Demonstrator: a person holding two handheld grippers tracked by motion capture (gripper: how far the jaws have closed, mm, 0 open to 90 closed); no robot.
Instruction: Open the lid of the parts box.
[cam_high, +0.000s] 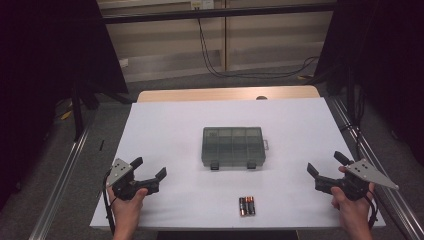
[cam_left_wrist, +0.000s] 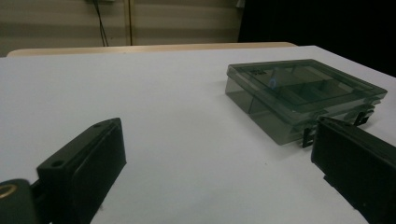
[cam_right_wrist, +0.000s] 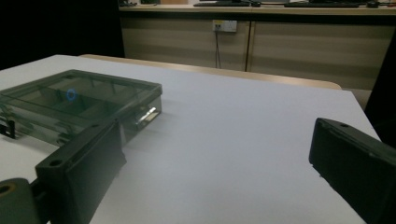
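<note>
jaws wide; box (cam_high: 232, 146), batteries (cam_high: 246, 205) apart.

My left gripper (cam_high: 148, 168) and right gripper (cam_high: 325, 164) are black, two-jawed tools, each topped by a grey three-cornered plate with small dark holes. My jaws are flat, blocky black slabs, each with a round hole behind its pad. A black cable trails behind each gripper; my forearms are unsleeved.

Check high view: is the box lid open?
No, the clear compartment box lies flat with its lid down and both front latches closed, the batteries outside it on the table.
</note>
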